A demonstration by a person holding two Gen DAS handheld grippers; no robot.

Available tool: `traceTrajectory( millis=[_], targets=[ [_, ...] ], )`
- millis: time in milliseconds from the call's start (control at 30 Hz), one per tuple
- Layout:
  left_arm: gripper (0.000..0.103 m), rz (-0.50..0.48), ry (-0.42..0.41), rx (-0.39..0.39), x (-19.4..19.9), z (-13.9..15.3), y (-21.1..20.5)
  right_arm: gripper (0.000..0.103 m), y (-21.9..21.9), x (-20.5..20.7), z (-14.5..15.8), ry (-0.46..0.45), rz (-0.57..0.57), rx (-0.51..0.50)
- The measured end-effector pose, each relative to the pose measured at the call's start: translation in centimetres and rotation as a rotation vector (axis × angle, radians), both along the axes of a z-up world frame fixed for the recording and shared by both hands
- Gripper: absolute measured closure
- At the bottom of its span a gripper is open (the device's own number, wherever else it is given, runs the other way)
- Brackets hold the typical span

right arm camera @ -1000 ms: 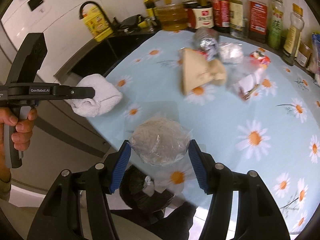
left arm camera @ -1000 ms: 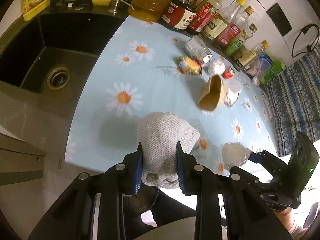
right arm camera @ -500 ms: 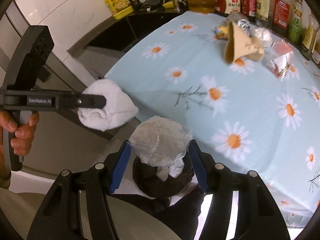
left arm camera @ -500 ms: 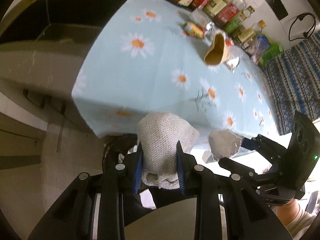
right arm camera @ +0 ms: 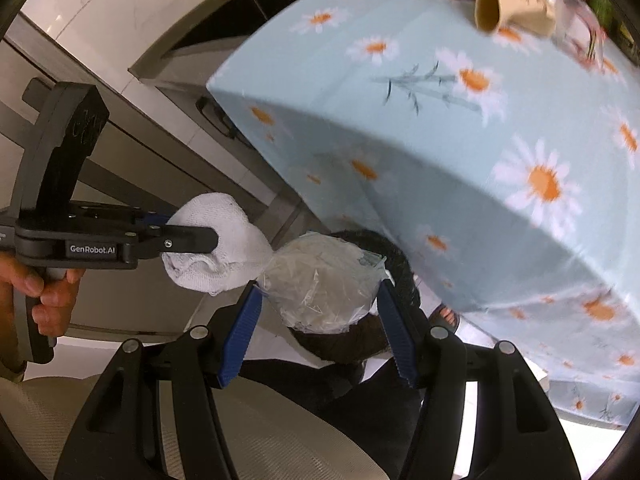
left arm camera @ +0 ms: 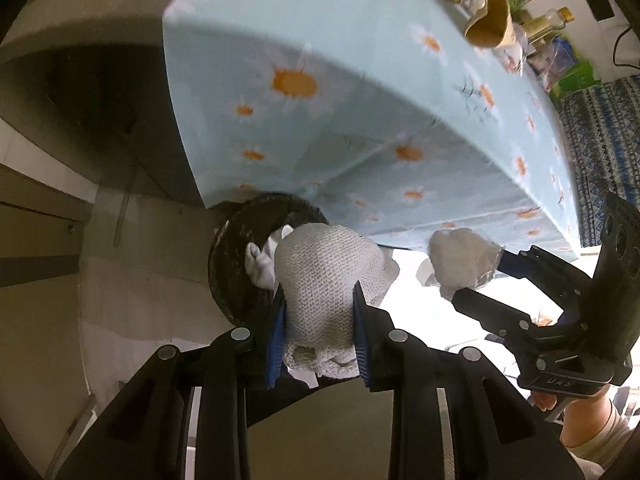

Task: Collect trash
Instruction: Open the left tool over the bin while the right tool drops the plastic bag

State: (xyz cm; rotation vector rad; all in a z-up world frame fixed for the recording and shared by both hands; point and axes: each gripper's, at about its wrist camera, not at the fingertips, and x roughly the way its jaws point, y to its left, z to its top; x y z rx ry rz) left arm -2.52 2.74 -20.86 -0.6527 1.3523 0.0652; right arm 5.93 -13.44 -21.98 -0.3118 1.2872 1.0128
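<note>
Pale blue cloth printed with white-and-orange daisies (left arm camera: pixel 360 80) covers the table and hangs down over its near edge and corner. On the tabletop, far back, lie a tan paper cone (left arm camera: pixel 490 20) and some blurred wrappers, with a row of bottles (left arm camera: pixel 548 20) behind them against the wall. Beside the table a grey cabinet front (right arm camera: pixel 132 148) runs under a dark counter, and a blue patterned fabric (left arm camera: pixel 600 140) fills the far right of the left wrist view. Below the table edge, on the pale floor, stands a dark round bin (left arm camera: pixel 240 264) with white scraps inside. The left gripper (left arm camera: pixel 318 320) is closed narrowly on a white knitted rag (left arm camera: pixel 324 272), held just above the bin's rim. The right gripper (right arm camera: pixel 318 316) stands partly spread, its blue pads pressing either side of a crumpled clear plastic wad (right arm camera: pixel 324 280), also over the bin. Rag and wad sit just beside each other in the right wrist view. A hand (right arm camera: pixel 36 292) grips the left tool's handle.
</note>
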Motion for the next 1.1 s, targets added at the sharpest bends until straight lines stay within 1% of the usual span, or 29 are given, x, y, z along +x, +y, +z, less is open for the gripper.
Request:
traceTrajectory(
  millis=[100,300,400,633,667,733,767,1100],
  targets=[
    [0.075,-0.016,0.023,-0.008,-0.1,-1.0,-0.3,0.043,0.2,-0.2,-0.9,0.03,-0.004,-0.008],
    [0.075,-0.029,0.049,-0.01,-0.1,-1.8,-0.6,0.043,-0.3,-0.6,-2.0,0.055,-0.02,-0.02],
    [0.074,-0.022,0.06,-0.012,0.1,-2.0,-0.7,0.042,-0.2,-0.5,-2.2,0.054,-0.026,-0.023],
    [0.073,-0.039,0.05,-0.004,0.5,-1.8,-0.8,0.042,-0.4,-0.3,-1.7,0.052,-0.033,-0.01],
    [0.072,-0.037,0.052,-0.002,0.5,-1.7,-0.8,0.042,-0.5,-0.3,-1.8,0.054,-0.034,-0.01],
    [0.061,-0.027,0.065,0.008,0.6,-1.8,-0.6,0.037,-0.6,-0.2,-1.9,0.059,-0.044,-0.009],
    [0.06,-0.022,0.065,0.012,0.6,-1.7,-0.5,0.035,-0.7,-0.2,-1.9,0.057,-0.054,-0.007],
    [0.06,-0.028,0.07,-0.002,0.9,-1.9,-0.3,0.034,-0.9,0.2,-1.4,0.052,-0.077,-0.008]
  ],
)
